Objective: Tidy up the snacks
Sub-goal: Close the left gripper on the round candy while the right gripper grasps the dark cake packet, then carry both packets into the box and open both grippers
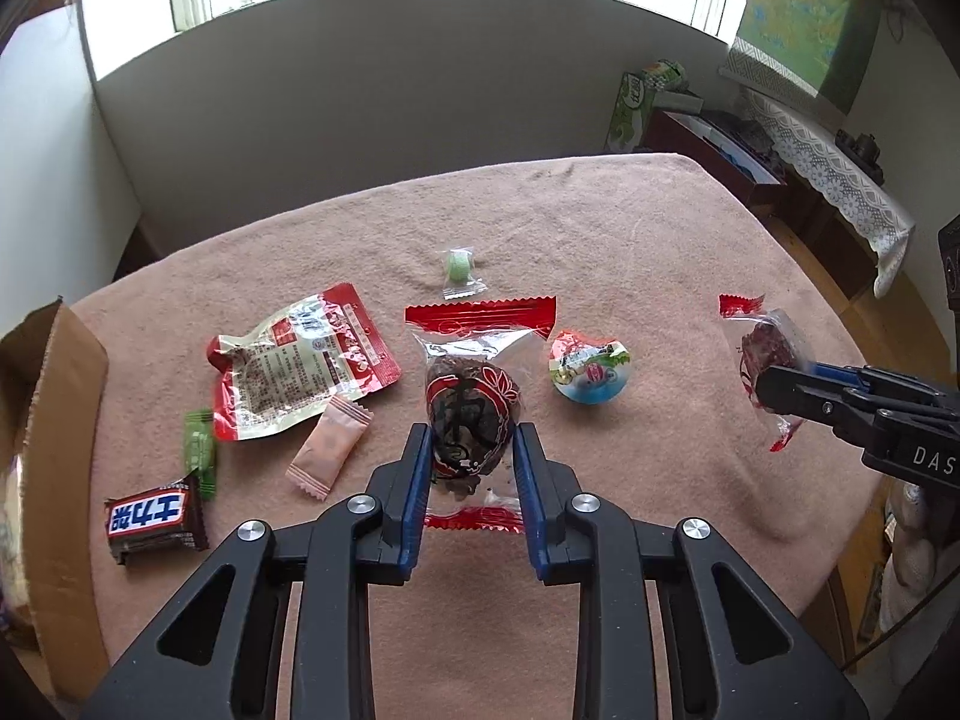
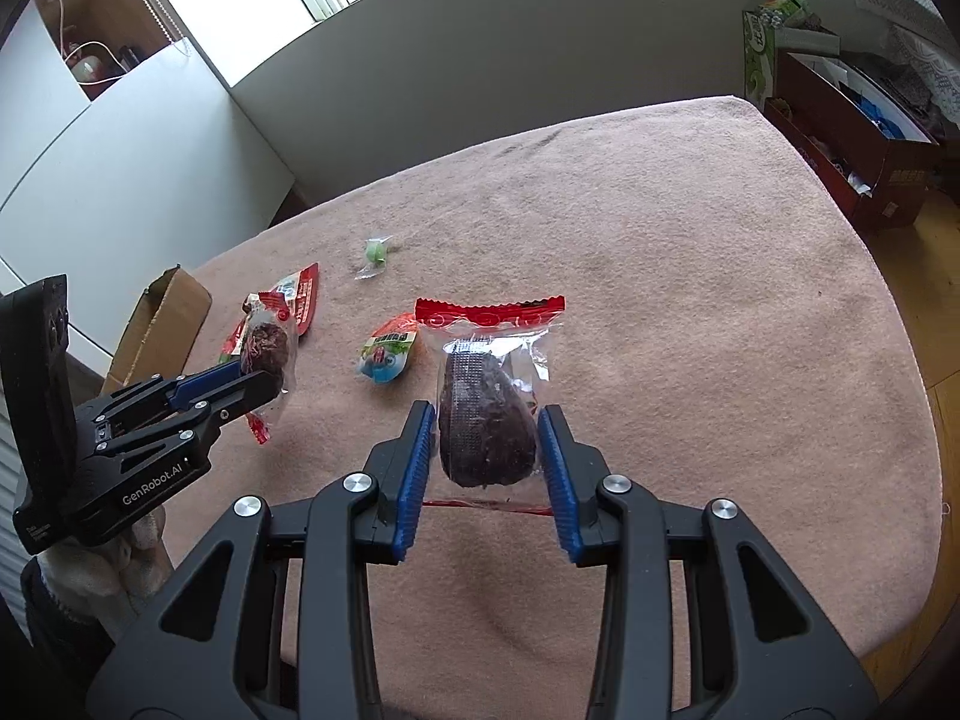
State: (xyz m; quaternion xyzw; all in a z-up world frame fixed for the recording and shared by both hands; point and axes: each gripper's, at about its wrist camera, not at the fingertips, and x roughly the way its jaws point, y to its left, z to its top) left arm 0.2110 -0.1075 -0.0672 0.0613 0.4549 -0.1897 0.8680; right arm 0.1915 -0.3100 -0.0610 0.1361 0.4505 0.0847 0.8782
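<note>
My left gripper (image 1: pixel 471 441) is shut on a clear red-ended packet with a dark cake (image 1: pixel 471 408) and holds it above the pink cloth. It also shows in the right wrist view (image 2: pixel 267 354). My right gripper (image 2: pixel 486 429) is shut on a similar dark cake packet (image 2: pixel 486 420), also lifted; it shows at the right in the left wrist view (image 1: pixel 765 360). On the cloth lie a red and white pouch (image 1: pixel 300 360), a pink sachet (image 1: pixel 327 447), a green candy (image 1: pixel 201 453), a Snickers bar (image 1: pixel 153 519), a round green sweet (image 1: pixel 459 267) and a jelly cup (image 1: pixel 591 366).
An open cardboard box (image 1: pixel 54 420) stands at the table's left edge, seen also in the right wrist view (image 2: pixel 162 324). The pink tablecloth (image 2: pixel 660 270) covers the table. A red box (image 2: pixel 852 138) and green carton (image 2: pixel 759 54) sit on the floor beyond the far right corner.
</note>
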